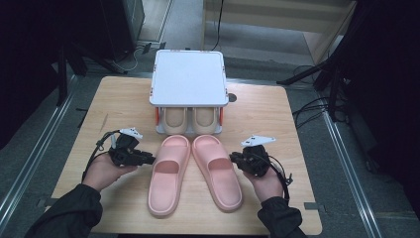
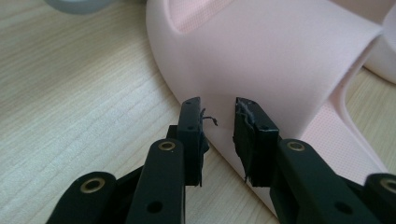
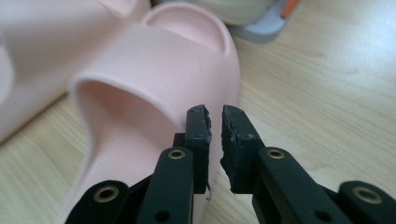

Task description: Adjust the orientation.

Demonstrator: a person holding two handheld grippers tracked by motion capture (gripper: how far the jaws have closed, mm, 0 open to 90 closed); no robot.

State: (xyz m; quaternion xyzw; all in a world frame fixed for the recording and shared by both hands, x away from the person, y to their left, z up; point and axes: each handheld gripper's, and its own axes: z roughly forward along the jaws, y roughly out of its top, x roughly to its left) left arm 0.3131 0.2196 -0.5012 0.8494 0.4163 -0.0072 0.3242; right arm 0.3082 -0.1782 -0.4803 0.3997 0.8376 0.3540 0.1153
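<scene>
Bare counter (image 1: 277,129) lies outside both pink slippers (image 1: 168,173), whose toes near the rack (image 1: 188,79). The left hand-held gripper (image 2: 218,116) straddles one slipper's edge, narrow; the right hand-held gripper (image 3: 215,122) is nearly closed, empty, beside the other slipper (image 3: 154,79).

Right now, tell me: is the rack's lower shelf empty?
No, a pair of beige slippers sits on the lower shelf of the white rack, toes facing the pink slippers.

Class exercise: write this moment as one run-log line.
left gripper: at left pink slipper strap, gap at the pads | right gripper: beside right pink slipper, nearly closed, empty | rack: beige pair inside
</scene>
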